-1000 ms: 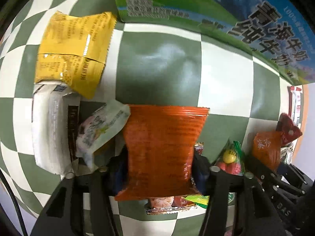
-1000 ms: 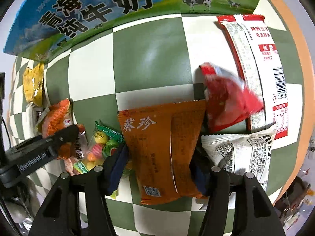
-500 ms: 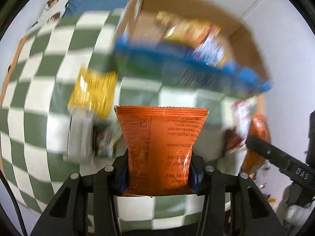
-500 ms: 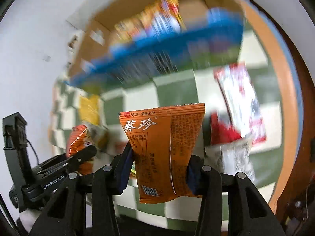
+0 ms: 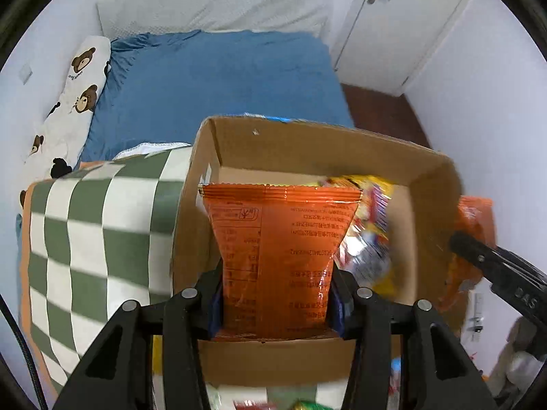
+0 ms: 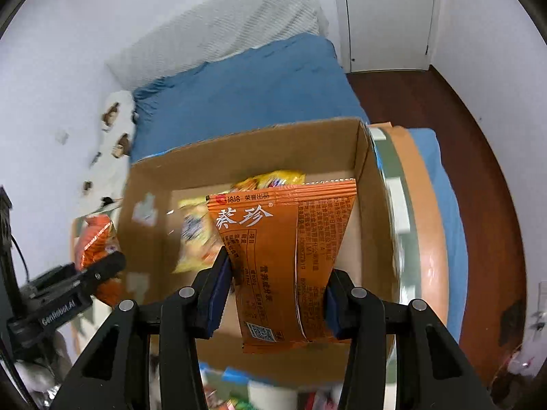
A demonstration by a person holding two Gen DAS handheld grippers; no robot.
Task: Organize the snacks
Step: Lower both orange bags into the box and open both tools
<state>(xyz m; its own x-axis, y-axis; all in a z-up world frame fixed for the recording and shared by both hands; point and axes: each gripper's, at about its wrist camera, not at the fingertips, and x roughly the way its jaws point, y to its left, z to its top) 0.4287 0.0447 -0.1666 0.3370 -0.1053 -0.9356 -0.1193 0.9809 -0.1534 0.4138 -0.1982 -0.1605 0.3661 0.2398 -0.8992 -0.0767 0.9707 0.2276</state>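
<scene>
Left gripper [image 5: 277, 302]: jaws narrow, blue pads clamped on the lower sides of an orange snack packet [image 5: 278, 249]; packet stands upright above the pads, printed back toward the camera. Right gripper [image 6: 278, 295]: jaws likewise narrow, clamped on a 2nd orange packet [image 6: 283, 253], front label visible, lower edge hanging below the pads.

Both packets are held in the air over the open cardboard box [image 5: 434, 184]. The box sits on the desk with the green-and-white checked cloth [image 5: 89, 225], and it already holds several yellow and mixed-colour snack packs [image 5: 369, 225]. A blue bed [image 5: 218, 82] lies beyond.

Step in hand, as I judge it: drop both packets into the box.
- Carry each packet clear past the near wall before opening the jaws.
- Lower them toward the bare floor of the box, not onto the pile.
- Keep the 2 grippers apart; each shows at the edge of the other's view, so they are near each other.
- Open the jaws fully so the foil does not cling to a pad.

Hard to make out: snacks in the box are motion-blurred, labels unreadable. Each packet hides the box floor behind it. Loose items at the bottom edge of both views are cut off and unidentifiable.
</scene>
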